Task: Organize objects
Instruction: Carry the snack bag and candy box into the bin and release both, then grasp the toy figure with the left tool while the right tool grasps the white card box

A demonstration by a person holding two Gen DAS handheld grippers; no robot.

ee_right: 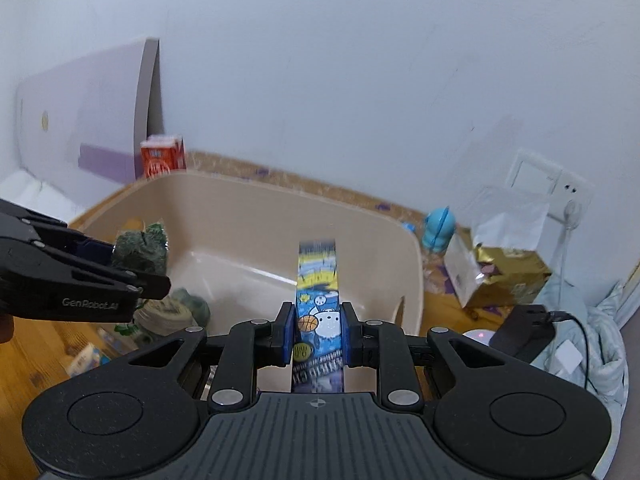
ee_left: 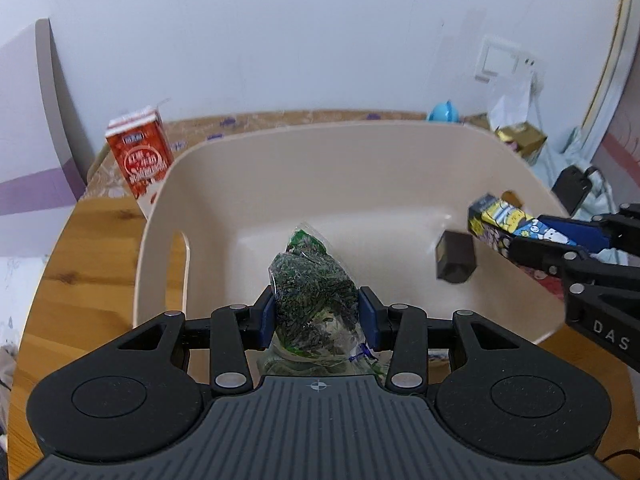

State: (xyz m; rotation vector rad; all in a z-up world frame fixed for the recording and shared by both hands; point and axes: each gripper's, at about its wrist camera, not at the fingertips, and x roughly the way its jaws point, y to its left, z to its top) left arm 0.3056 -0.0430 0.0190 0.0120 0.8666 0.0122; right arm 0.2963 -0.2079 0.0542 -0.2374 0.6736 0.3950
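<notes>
A beige plastic tub stands on the wooden table; it also shows in the right wrist view. My left gripper is shut on a clear bag of dark green dried leaves, held over the tub's near rim; the bag also shows in the right wrist view. My right gripper is shut on a long blue and yellow cartoon snack box, held over the tub's right side; the box shows in the left wrist view. A small dark box is in mid-air inside the tub.
A red and white carton stands left of the tub. A blue toy, a gold box and a black charger lie right of it. Small packets lie on the table at the tub's left.
</notes>
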